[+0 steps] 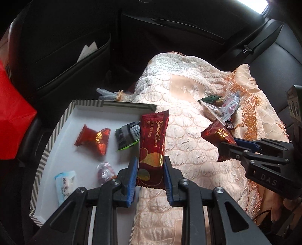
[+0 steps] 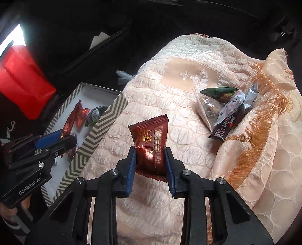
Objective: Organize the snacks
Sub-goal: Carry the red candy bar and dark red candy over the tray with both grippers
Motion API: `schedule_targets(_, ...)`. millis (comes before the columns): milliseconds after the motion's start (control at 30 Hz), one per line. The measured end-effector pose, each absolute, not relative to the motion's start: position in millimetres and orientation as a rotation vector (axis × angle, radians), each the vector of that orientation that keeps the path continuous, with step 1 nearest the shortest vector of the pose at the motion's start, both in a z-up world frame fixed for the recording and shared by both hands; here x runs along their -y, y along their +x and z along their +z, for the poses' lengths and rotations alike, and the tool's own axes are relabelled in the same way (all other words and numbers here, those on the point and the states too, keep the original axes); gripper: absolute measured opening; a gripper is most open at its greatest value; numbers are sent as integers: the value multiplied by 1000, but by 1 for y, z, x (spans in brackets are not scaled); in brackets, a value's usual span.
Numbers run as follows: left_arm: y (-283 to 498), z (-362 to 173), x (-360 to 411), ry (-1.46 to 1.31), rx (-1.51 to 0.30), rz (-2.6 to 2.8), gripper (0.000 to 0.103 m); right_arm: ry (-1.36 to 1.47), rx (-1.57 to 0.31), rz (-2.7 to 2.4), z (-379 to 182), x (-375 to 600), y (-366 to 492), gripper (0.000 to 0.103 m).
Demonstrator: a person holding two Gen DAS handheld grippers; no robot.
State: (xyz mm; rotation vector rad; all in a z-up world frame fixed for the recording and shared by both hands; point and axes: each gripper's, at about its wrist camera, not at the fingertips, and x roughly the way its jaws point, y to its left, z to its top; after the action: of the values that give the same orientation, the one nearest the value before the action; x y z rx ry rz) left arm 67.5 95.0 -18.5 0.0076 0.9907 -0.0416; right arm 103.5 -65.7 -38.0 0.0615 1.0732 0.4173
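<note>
Both jaws pinch snacks: left gripper (image 1: 150,176) a red bar (image 1: 152,147) above the box's (image 1: 47,150) right rim, right gripper (image 2: 150,166) a brown packet (image 2: 150,143) above the cloth (image 2: 188,150). Risk — slick foil slips, or the bar lands outside the rim.

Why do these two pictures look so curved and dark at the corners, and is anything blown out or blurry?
Left wrist view: fisheye bending, black corners, window blown white, red candy in tray slightly smeared. Right wrist view: same curving, window glaring white, held red packet sharp with a small glint.
</note>
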Motion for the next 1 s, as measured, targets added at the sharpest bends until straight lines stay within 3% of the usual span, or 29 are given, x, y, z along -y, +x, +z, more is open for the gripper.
schedule_targets(1000,13,-18,-196,-127,-983,169,29,-71,-1046,597,-8,-28,62,28)
